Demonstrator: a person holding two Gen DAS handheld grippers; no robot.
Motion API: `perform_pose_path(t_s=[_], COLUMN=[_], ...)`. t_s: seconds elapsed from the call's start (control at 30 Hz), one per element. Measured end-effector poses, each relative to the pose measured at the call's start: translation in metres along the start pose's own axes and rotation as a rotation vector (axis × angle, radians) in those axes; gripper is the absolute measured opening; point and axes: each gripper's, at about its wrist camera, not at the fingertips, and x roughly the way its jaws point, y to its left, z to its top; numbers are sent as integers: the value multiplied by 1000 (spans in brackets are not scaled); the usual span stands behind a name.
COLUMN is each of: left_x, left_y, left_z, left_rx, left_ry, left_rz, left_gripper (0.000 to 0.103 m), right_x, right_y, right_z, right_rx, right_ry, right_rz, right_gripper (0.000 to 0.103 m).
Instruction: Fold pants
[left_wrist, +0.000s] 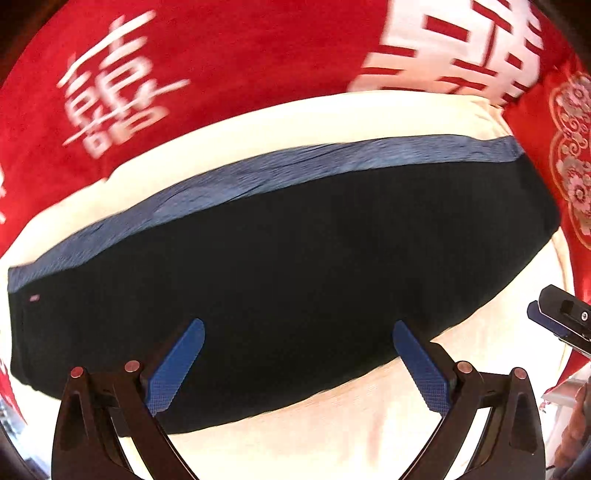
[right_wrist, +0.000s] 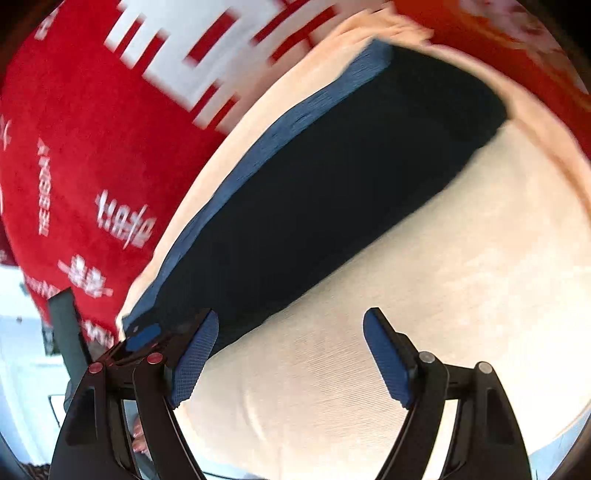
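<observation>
Left tongs (left_wrist: 297, 328): spread wide, empty, hovering over the near long edge of the pants (left_wrist: 280, 266). Right tongs (right_wrist: 290, 326): also spread wide and empty, over bare cream cloth (right_wrist: 424, 295), with only the left finger at the pants' near edge.

The pants lie as a dark, flat, compact band on the cream cloth, which covers a raised surface; whether that is a counter or a cushion cannot be told. The long axis runs left to right across the left view, and away up to the right in the right view. A blue waistband strip (left_wrist: 258, 177) runs along the far long edge.

Judgement: the garment appears already partly folded. The left tongs are nearer, directly above the cloth; the right tongs stand off one short end. A further fold would likely bring one short end over the other along the long axis.

Open room: bare cream cloth in front of and beside the pants. Beyond the waistband only a narrow cream margin remains before the red printed fabric (left_wrist: 221, 62), so room to move is on the near side.
</observation>
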Motion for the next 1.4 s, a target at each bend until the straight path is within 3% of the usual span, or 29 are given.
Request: perform_pose_path(t_s=[0.1, 0.27, 0.4, 0.43, 0.47, 0.57, 0.7, 0.9, 1.03, 1.27, 1.4], left_x=[6, 16, 33, 35, 37, 37, 30, 39, 40, 40, 42], left_y=[-24, -53, -60, -59, -58, -55, -60, -70, -66, -73, -80], left_z=[15, 32, 35, 35, 35, 36, 41, 42, 39, 39, 38], left_rx=[23, 64, 30, 20, 8, -28, -11, -4, -44, -28, -49], left_ry=[-14, -48, -21, -15, -14, -10, -27, -15, -15, -18, -17], left_rz=[-8, 37, 48, 50, 47, 38, 65, 64, 46, 76, 76], left_gripper=[103, 103, 103, 103, 103, 103, 103, 103, 103, 103, 103], right_x=[-13, -24, -23, -23, -23, -30, -38, -25, -24, -54, -46], right_y=[-24, -60, -78, -81, -85, -81, -51, -82, -99, -69, -50], right_z=[14, 43, 66, 68, 74, 85, 94, 85, 74, 63, 87], right_rx=[71, 158, 191, 198, 212, 188, 6, 110, 167, 38, -49], right_ry=[-54, -116, -142, -145, -149, -169, -199, -119, -101, -170, -183], right_rz=[-21, -58, -67, -67, -64, -57, -98, -114, -67, -93, -91], right_gripper=[83, 53, 39, 34, 21, 11, 10, 11, 24, 25, 25])
